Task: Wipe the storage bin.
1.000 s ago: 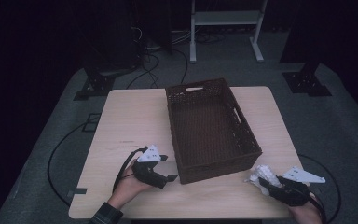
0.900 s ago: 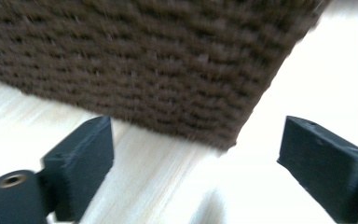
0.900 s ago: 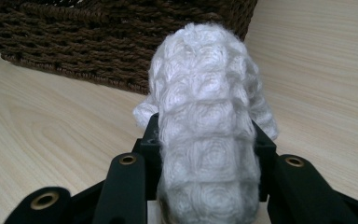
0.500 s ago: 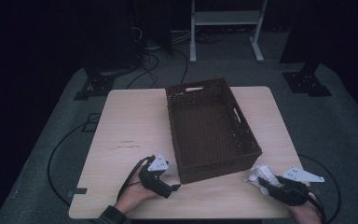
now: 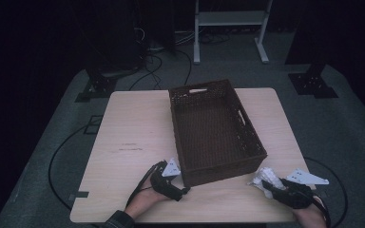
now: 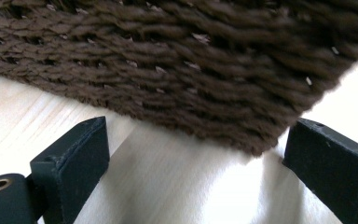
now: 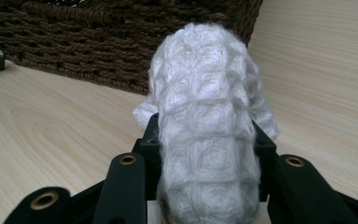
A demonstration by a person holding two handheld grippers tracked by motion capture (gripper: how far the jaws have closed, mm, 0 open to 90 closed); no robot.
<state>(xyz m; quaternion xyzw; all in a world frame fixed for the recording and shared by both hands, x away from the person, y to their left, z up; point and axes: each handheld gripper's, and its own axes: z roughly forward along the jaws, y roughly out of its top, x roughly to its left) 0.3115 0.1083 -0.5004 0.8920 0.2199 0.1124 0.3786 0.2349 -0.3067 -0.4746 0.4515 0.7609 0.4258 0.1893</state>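
Observation:
A dark brown woven basket (image 5: 214, 128) stands empty on the light wooden table (image 5: 133, 128). My left gripper (image 5: 184, 190) lies low at the basket's near left corner. In the left gripper view this gripper (image 6: 200, 140) is open and its jaws have just been closing a little. Nothing is between them, and the basket wall (image 6: 177, 60) is right ahead. My right gripper (image 5: 266, 184) rests near the table's front right edge, shut on a white knitted cloth (image 5: 262, 176). In the right gripper view the cloth (image 7: 205, 93) bulges up out of the right gripper (image 7: 205, 140), with the basket (image 7: 98, 42) behind it.
The basket has cut-out handles in its far wall (image 5: 197, 90) and right wall (image 5: 242, 117). Bare tabletop lies to the basket's left. A white metal frame (image 5: 228, 28) and cables (image 5: 161, 61) stand on the dark floor beyond the table.
My left hand has sunk and drawn toward the table's near edge, ending beside the basket's near left corner. The right hand and its cloth have stayed put.

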